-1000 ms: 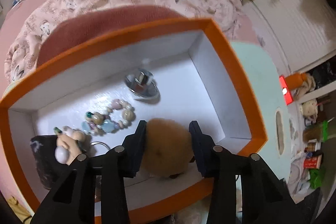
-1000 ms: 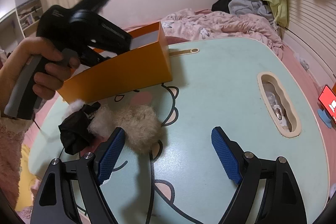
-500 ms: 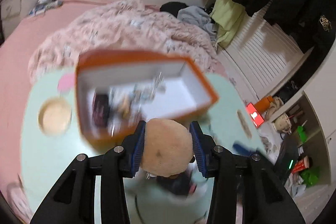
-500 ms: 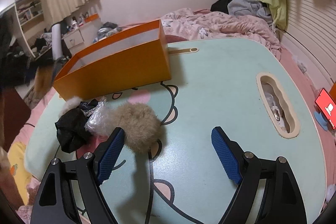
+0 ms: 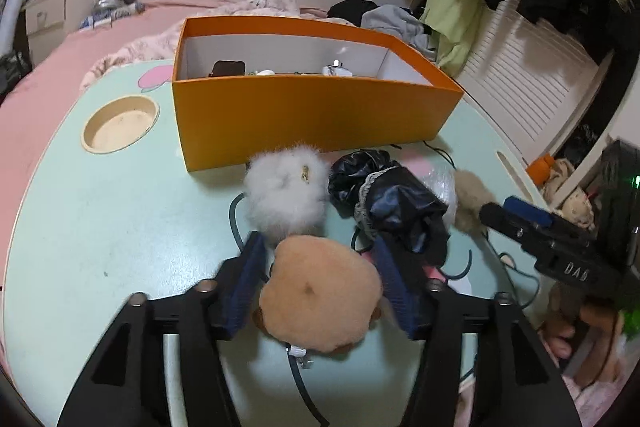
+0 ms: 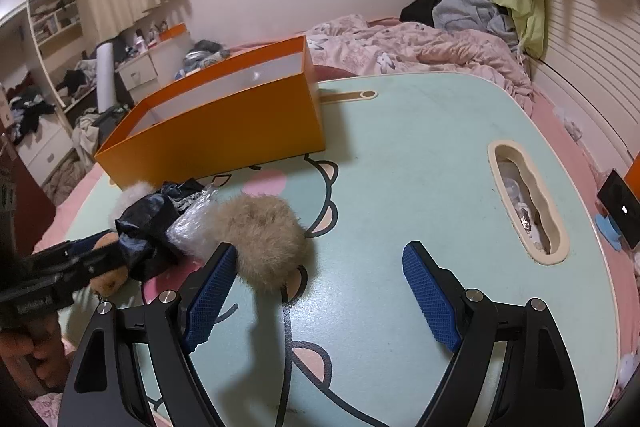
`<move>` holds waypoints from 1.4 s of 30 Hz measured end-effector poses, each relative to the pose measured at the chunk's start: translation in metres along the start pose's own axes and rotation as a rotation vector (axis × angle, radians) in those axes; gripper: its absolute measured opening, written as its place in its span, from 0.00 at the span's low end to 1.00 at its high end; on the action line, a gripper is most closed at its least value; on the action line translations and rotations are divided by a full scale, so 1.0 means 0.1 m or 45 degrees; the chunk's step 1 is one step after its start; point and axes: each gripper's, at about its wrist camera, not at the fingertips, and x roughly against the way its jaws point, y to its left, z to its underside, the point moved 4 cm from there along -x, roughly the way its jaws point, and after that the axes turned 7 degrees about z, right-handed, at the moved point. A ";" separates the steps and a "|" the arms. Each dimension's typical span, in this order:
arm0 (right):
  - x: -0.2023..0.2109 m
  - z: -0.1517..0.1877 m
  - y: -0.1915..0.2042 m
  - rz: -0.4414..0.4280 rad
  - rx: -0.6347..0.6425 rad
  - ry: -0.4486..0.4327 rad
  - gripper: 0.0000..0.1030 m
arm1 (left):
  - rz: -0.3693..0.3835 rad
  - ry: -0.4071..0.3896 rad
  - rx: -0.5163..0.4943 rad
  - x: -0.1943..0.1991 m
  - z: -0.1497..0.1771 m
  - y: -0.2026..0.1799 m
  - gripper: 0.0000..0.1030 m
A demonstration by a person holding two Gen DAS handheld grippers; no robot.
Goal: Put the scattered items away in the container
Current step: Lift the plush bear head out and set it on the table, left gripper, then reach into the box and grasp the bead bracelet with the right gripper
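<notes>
Between the orange box [image 5: 308, 115] and the left tool [image 5: 320, 287] clamped on a tan plush [image 5: 320, 295], a white pompom [image 5: 286, 187] and black cloth [image 5: 396, 203] crowd the desk [image 5: 112, 219], while the right tool [image 6: 316, 291] gapes wide, holding nothing, beside a beige pompom [image 6: 260, 235].

Pulled back from above the orange box [image 5: 312, 115] to low over the table [image 5: 120, 211], left gripper [image 5: 318, 285] now facing white pom-pom [image 5: 286, 191] and black cloth [image 5: 396, 203].

Tan plush [image 5: 320, 291] in left tool [image 5: 320, 281]
</notes>
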 end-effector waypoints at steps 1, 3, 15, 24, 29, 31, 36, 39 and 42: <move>0.00 0.00 0.00 -0.001 -0.001 0.000 0.82 | -0.004 -0.032 -0.012 0.03 0.03 -0.01 0.62; 0.00 0.00 0.00 0.000 -0.001 -0.001 0.82 | 0.003 -0.082 -0.010 0.08 0.08 0.00 0.62; 0.22 -0.64 0.54 -0.147 0.199 -0.117 0.71 | -0.203 -0.140 -0.068 0.15 0.07 -0.03 0.62; -0.98 -1.51 1.11 -0.214 0.092 0.396 0.56 | -0.178 -0.146 -0.065 0.17 0.08 0.01 0.62; -1.42 -1.48 1.18 -0.118 0.081 0.525 0.56 | -0.158 -0.154 -0.041 0.18 0.09 0.05 0.62; -1.51 -1.43 1.24 -0.108 0.097 0.566 0.56 | -0.147 -0.153 -0.030 0.17 0.09 0.06 0.62; -1.59 -1.40 1.34 -0.081 0.135 0.579 0.56 | -0.140 -0.153 -0.021 0.17 0.09 0.07 0.62; -1.58 -1.35 1.40 -0.047 0.209 0.564 0.56 | -0.139 -0.156 -0.020 0.18 0.10 0.06 0.62; -1.58 -1.29 1.47 0.023 0.332 0.541 0.53 | -0.136 -0.150 -0.014 0.17 0.10 0.07 0.62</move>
